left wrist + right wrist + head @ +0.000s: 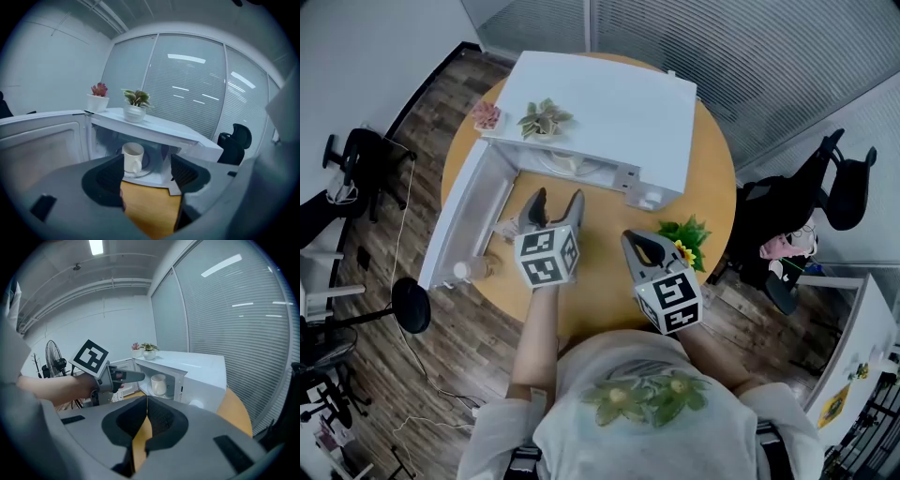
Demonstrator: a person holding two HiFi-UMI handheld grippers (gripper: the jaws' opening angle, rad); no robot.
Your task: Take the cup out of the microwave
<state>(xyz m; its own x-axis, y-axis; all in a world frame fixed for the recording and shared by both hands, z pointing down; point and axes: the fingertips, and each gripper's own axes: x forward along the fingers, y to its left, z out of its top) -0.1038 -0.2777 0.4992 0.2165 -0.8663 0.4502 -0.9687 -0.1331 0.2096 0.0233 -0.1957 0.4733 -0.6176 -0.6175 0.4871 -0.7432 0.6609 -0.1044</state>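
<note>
The cup [132, 158] stands upright on the glass turntable [146, 168] inside the microwave [609, 112], its handle turned toward me. It lines up just inside the left jaw of my left gripper [147, 173]. That gripper's jaws are spread wide and hold nothing. I judge it is aimed at the cavity mouth with the opening already set for the cup's body. It hovers over the table [600, 281] just short of the microwave's front edge.

My right gripper [147, 401] has its jaws pressed together, empty. It hangs back to the right, I think to leave the mouth of the cavity free.

The door [464, 220] is swung fully out to the left, so that side is open. The cavity roof sits low over the cup's rim, and the control-panel post [183, 387] closes the right side. The way out looks straight back over bare table toward me. Two potted plants [546, 119] on top are clear of that path.
</note>
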